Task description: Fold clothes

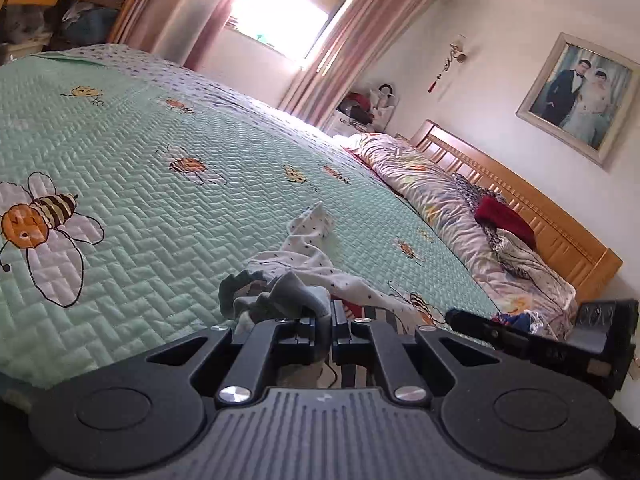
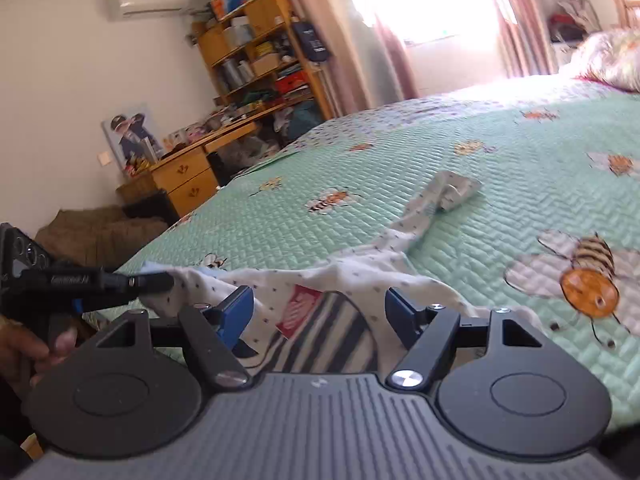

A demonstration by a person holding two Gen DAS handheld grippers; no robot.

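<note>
Left wrist view shows the left gripper [image 1: 331, 322] pinching the soft, floppy shirt's [image 1: 304, 268] edge; right gripper [image 2: 320, 312] gapes wide, so grab another edge.

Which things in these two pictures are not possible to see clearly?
- White dotted garment: its near part is hidden behind the right claw body, right wrist view.
- Left claw: what lies under its shut fingers is covered by grey fabric, left wrist view.
- Window: overexposed.
</note>
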